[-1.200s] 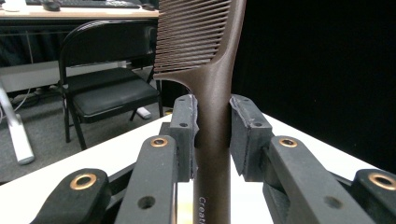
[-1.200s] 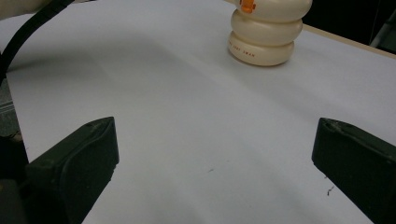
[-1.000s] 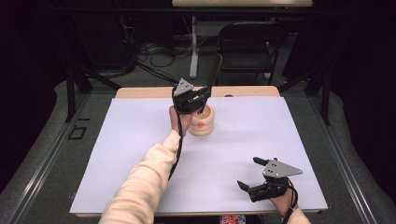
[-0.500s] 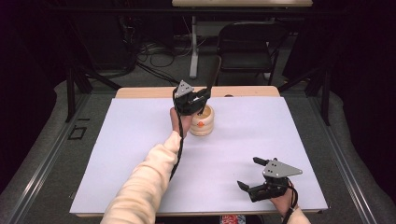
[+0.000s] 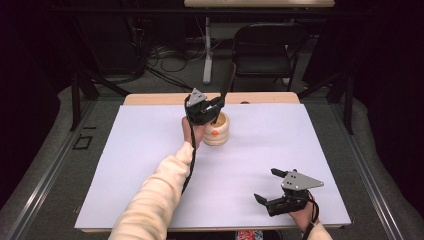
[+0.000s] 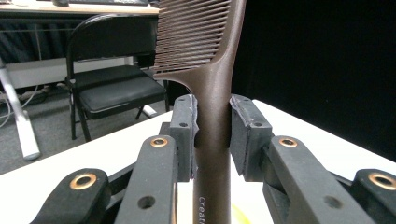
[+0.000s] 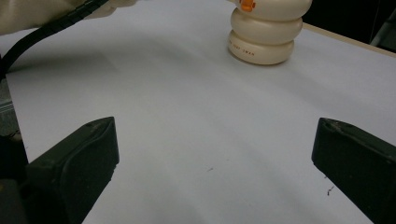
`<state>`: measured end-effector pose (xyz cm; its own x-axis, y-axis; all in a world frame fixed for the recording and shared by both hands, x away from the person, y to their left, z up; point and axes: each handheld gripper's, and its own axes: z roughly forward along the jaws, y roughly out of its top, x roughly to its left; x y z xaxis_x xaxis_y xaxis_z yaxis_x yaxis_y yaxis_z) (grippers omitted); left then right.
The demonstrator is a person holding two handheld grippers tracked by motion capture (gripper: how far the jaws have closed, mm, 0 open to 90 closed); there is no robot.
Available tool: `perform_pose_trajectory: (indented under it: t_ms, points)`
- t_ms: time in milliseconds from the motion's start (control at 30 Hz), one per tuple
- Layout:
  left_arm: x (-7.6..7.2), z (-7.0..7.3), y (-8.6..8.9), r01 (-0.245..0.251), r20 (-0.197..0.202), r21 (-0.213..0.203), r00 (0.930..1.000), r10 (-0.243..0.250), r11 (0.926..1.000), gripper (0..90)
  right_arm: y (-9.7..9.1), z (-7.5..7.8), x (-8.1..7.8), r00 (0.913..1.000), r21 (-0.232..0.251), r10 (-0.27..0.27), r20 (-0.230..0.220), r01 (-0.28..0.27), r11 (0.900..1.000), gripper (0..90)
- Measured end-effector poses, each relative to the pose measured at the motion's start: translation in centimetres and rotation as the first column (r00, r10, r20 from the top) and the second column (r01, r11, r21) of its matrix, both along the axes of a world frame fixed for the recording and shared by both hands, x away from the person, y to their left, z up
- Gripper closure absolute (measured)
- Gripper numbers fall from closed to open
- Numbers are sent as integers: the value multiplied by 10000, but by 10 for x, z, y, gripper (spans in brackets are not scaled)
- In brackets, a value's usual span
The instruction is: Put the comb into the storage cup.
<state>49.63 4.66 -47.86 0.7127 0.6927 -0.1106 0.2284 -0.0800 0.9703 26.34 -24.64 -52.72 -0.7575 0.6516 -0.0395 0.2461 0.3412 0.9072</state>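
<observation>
The brown comb (image 6: 212, 88) stands upright in the left tool (image 6: 212, 135), both pads pinching its handle, teeth end up, directly above the cream ridged holder (image 5: 217, 131) near the middle of the surface's (image 5: 125, 165) far edge. The right tool (image 5: 272, 189) rests near the surface's near right corner with jaws spread wide and nothing between them; the holder lies well beyond it.

- Bright, even light falls from above on the white table sheet (image 5: 150, 150); the room around and beyond it is dim, near black at the far right.
- Shadows are soft and short.
- In the left gripper view, the near brown comb (image 6: 212, 102) is sharp and the far folding chair (image 6: 107, 79) softer.
- The near jaws in the right gripper view are blurred.
</observation>
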Motion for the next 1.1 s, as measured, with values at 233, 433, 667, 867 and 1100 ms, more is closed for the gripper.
perform_pose_trajectory:
  t_ms: [233, 433, 667, 867, 1100]
  points:
    - [1, -6, 1, 1, -117, 53, 9999, 0, 10000, 722, 0, 0, 0, 10000, 2, -7, 3, 7, 10000, 2]
    - [1, -11, 1, 33, -257, 114, 9997, -31, 9999, 722, 0, 0, 0, 10000, -8, -2, -15, 2, 10000, 2]
    - [1, -12, 1, 19, -271, 139, 9996, -15, 9999, 721, 0, 0, 0, 10000, -4, -8, -42, 8, 10000, 2]
    - [1, -13, 0, -6, -283, 124, 9996, 9, 9999, 721, 0, 0, 0, 10000, -3, -21, -43, 21, 10000, 2]
    - [0, -15, -1, 42, -348, 242, 9994, -33, 9997, 721, 0, 0, 0, 10000, -10, -18, -47, 18, 10000, 2]
